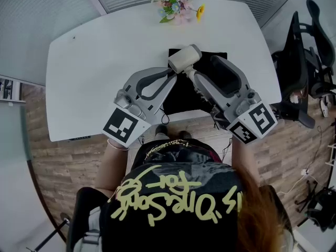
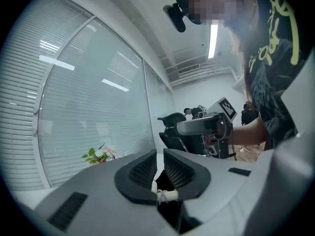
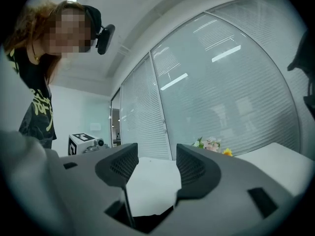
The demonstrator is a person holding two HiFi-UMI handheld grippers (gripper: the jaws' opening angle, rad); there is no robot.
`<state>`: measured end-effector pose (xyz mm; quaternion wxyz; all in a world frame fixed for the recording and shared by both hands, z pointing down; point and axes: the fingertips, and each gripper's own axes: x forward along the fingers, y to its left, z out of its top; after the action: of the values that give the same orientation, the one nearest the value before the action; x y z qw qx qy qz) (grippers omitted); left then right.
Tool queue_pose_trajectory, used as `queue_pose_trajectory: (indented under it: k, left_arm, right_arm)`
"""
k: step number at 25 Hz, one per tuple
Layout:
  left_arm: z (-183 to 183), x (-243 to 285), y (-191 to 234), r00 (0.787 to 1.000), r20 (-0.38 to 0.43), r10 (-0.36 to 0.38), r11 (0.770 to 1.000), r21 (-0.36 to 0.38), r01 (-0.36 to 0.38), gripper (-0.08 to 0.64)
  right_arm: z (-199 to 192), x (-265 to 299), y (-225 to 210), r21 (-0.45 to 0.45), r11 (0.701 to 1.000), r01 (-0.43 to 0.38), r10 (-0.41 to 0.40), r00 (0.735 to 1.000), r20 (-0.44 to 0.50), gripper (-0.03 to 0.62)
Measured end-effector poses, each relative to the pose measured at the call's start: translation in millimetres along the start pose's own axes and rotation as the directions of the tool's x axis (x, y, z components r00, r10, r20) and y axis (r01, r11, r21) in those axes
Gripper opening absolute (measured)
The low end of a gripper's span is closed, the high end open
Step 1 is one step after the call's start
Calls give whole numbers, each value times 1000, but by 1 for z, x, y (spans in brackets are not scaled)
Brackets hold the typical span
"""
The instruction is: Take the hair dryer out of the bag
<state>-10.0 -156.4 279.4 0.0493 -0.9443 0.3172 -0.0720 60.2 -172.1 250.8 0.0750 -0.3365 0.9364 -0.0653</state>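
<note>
Two left fingers (image 2: 142,171) sit nearly together, pinching a thin white cord (image 2: 165,195), while my right fingers (image 3: 192,168) gape wide, released. The hair dryer (image 1: 184,59) slants in the head view, its long axis running from near-left to far-right, rounded end farthest. It lies over the bag (image 1: 181,96), just past both sets of tips, between them.

Table and its surroundings

The bag (image 1: 181,96) is laid at the near edge of the table (image 1: 94,72), a little right of centre, and the flowers (image 1: 176,4) are set at the far edge behind it. The hair dryer (image 1: 184,59) is seen over the bag's far left corner, between the left gripper (image 2: 160,166) and the right gripper (image 3: 151,168). Chairs (image 1: 299,62) are placed right of the table.
</note>
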Motion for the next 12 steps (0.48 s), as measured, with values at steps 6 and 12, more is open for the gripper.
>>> queue_pose_trajectory:
  k: [6,12]
  left_arm:
    - [1,1,-6,1000,3,8,1000,-7,-8,40]
    - [5,-2,-8,999,25,33,999,-41,-32,40]
  right_arm:
    - [0,-4,-1,-27,999,22,-22,1000,-3,250]
    - [0,-9,1,-54,998,25,-25,1000,-9,250]
